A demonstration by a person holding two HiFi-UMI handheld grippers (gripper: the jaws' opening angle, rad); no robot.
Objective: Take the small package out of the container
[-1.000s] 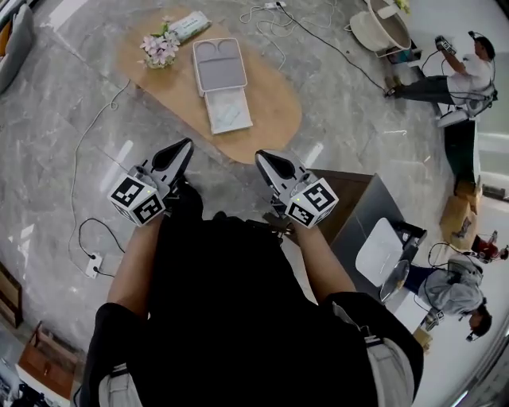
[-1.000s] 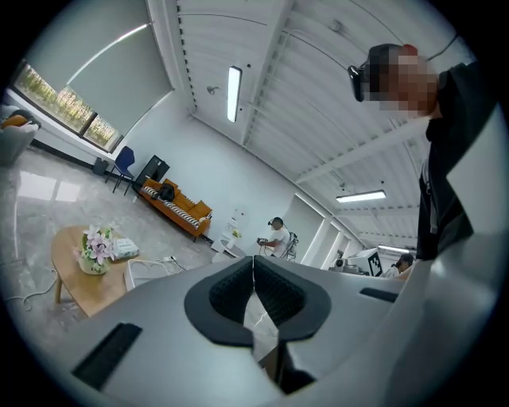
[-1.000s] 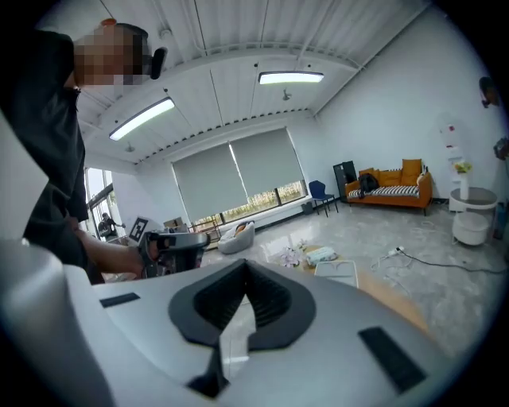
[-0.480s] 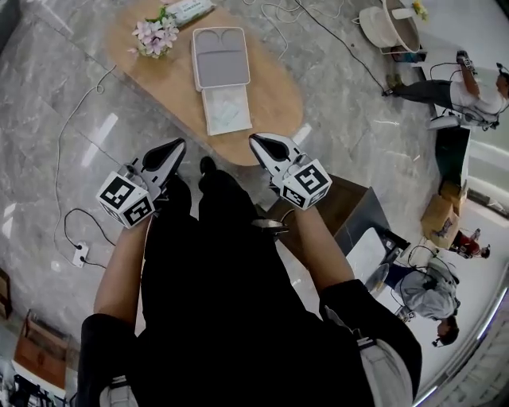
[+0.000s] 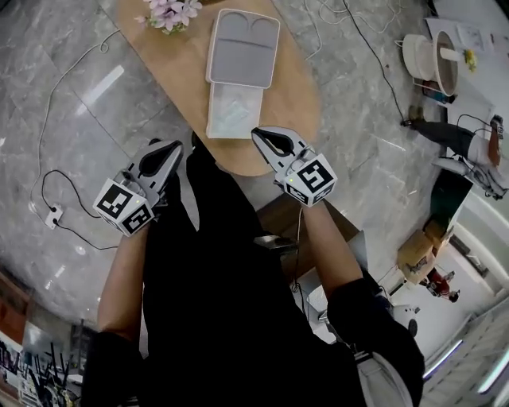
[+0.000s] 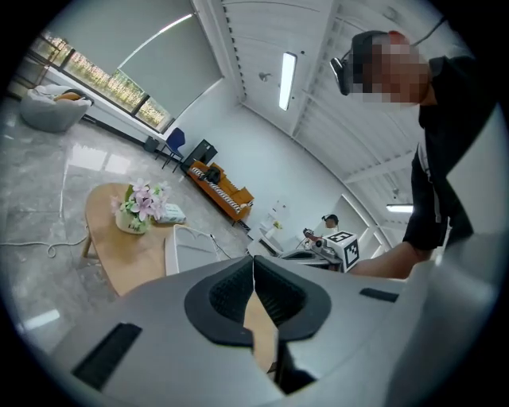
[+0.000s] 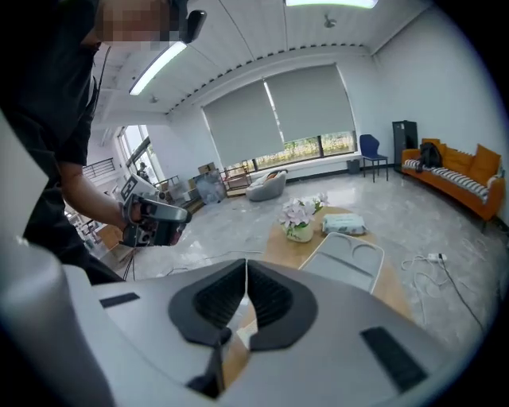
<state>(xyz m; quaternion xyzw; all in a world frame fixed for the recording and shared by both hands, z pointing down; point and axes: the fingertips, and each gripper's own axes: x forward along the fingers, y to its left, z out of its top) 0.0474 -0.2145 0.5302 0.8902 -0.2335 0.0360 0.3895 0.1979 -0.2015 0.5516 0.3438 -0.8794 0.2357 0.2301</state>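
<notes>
On the oval wooden table [image 5: 179,71] lies an open white container [image 5: 242,48], lid flipped away from me. A pale small package [image 5: 233,111] rests in its near half. My left gripper [image 5: 163,149] is shut and empty, left of the table's near end. My right gripper [image 5: 266,137] is shut too, empty, at the table's near edge just right of the package. In the left gripper view the shut gripper [image 6: 254,262] faces the container lid [image 6: 195,246]. The right gripper [image 7: 246,266] also faces this lid [image 7: 346,258]. The jaws hide the package in both gripper views.
A pot of pink flowers [image 5: 171,12] and a wrapped pack [image 7: 343,225] stand at the table's far end. Cables and a power strip [image 5: 54,215] lie on the marble floor. A brown cabinet [image 5: 302,219] is by my right side. People work at the right [image 5: 477,151].
The table and container have come closer in the head view. Both grippers, still shut, now sit at the table's near end, the right one by the package.
</notes>
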